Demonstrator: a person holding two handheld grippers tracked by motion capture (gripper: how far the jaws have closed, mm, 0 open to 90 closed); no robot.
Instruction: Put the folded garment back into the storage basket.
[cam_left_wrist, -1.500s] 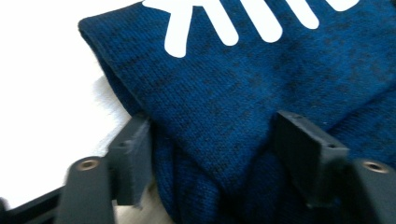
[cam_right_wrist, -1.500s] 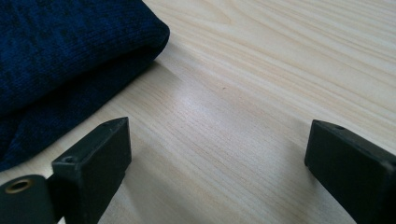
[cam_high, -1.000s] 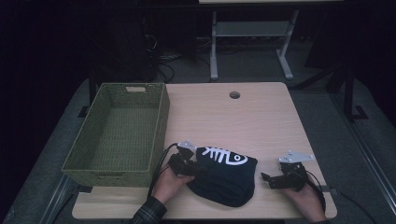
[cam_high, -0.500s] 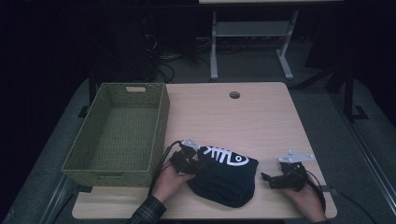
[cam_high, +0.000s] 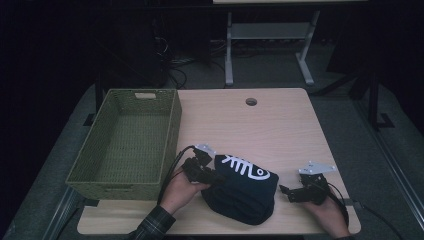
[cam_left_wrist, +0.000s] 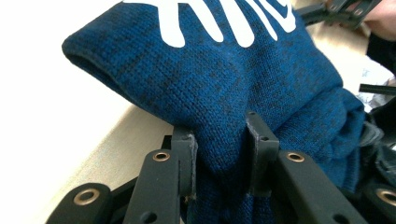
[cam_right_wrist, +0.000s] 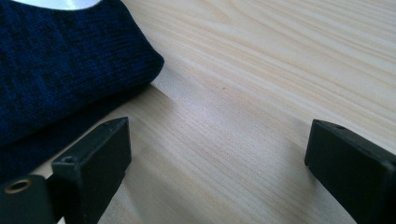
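A folded dark blue knit sweater (cam_high: 245, 192) with a white fish-bone print lies near the table's front edge. My left gripper (cam_high: 214, 177) is shut on its left edge and holds that edge a little off the table. In the left gripper view the thick fold of sweater (cam_left_wrist: 224, 79) is pinched between the two pads, gripper (cam_left_wrist: 219, 140). My right gripper (cam_high: 286, 191) rests low on the table just right of the sweater, open, nothing between its fingers. The right gripper view has that gripper (cam_right_wrist: 217, 144) over bare wood, with the sweater's corner (cam_right_wrist: 60, 70) to its left.
A green woven basket (cam_high: 122, 191) stands empty at the table's left, close to my left hand. The light wooden table (cam_high: 260, 130) has a round cable hole (cam_high: 251, 101) near its far edge. Desk legs and cables lie on the floor beyond.
My left gripper has risen slightly with the sweater's left edge in it, so the cloth bunches higher on that side. The right gripper has stayed where it was.
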